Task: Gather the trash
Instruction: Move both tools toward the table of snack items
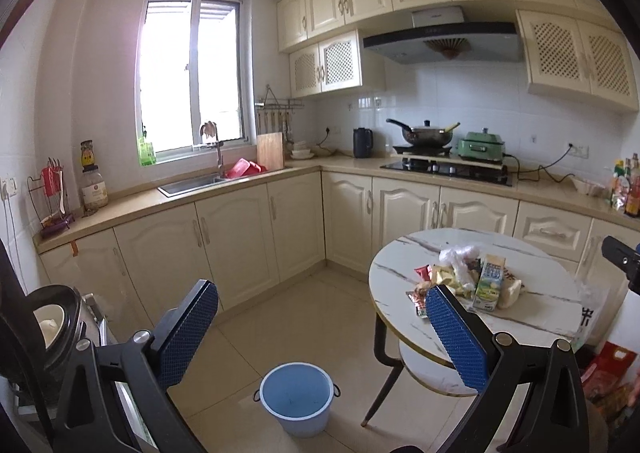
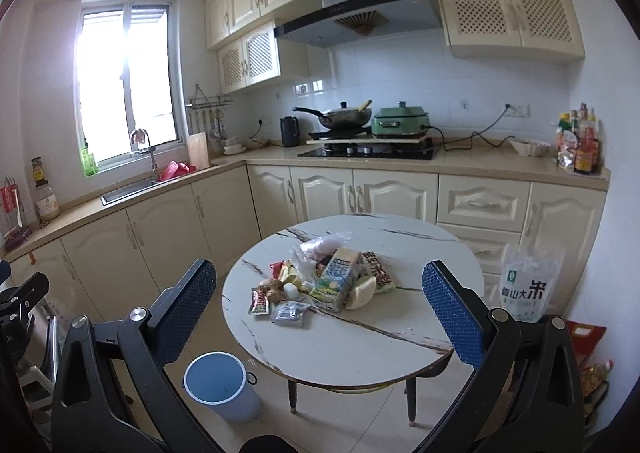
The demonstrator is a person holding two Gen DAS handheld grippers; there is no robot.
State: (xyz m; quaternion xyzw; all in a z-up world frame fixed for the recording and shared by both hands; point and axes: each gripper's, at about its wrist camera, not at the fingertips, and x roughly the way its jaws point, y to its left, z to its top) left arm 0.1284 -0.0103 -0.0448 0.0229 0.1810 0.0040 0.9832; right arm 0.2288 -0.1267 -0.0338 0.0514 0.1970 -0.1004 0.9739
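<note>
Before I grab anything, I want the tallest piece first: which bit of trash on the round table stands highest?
The green-and-white milk carton, standing in the middle of the pile; the packets around it lie flat.

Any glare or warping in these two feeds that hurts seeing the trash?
Left wrist: window blown out, cabinets bowed by fisheye, trash pile sharp but partly behind a finger. Right wrist: same window glare, dark corners, pile evenly lit and clear.

1. We see a heap of crumpled wrappers and sachets [image 2: 294,285] on the round white marble-patterned desk [image 2: 360,349].
2. A green-and-white drink carton [image 2: 334,281] stands tilted within it.
3. Our empty pale-blue round plastic bucket [image 2: 220,385] stands upright on the floor just beside the desk.
</note>
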